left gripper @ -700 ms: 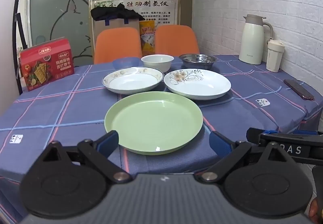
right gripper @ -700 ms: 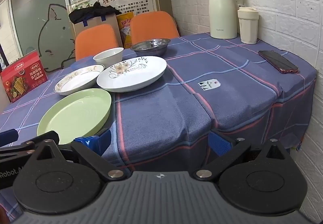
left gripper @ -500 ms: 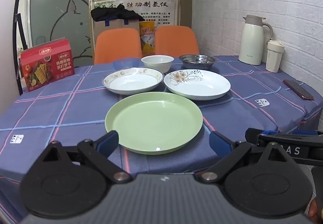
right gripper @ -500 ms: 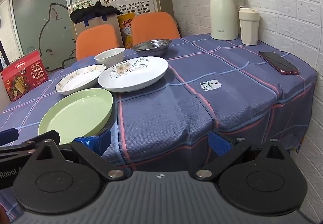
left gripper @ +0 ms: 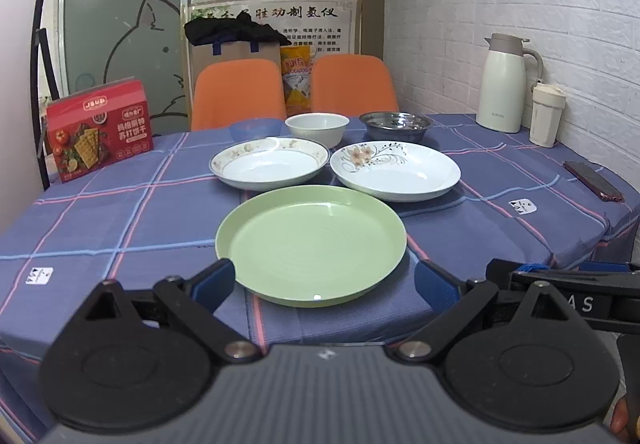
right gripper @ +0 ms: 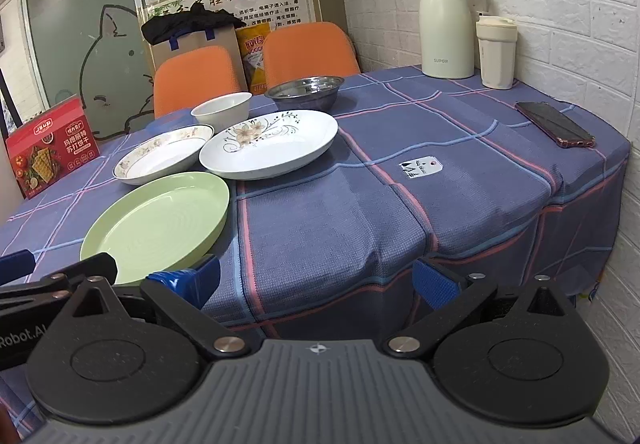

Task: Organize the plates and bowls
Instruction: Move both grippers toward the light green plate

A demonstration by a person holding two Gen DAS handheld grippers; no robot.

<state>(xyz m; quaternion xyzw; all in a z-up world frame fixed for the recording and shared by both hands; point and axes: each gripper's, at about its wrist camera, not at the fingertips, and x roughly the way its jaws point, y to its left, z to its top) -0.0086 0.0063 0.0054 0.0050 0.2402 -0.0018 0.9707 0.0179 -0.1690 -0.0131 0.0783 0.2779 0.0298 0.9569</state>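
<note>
A woven, matt checked cloth point(left gripper: 120, 220) covers the desk, bearing a glossy green plate point(left gripper: 311, 244), two glazed white plates point(left gripper: 396, 170), a shiny metal bowl point(left gripper: 395, 124) and a printed cardboard box point(left gripper: 98, 130).

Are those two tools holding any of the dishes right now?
No. The left tool and right tool are both open and empty, short of the green plate.

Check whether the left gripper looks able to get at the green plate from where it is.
Probably yes. The left gripper is open and empty, with the green plate directly ahead at the near table edge. Nothing lies between them, and the right gripper sits off to the side.
</note>
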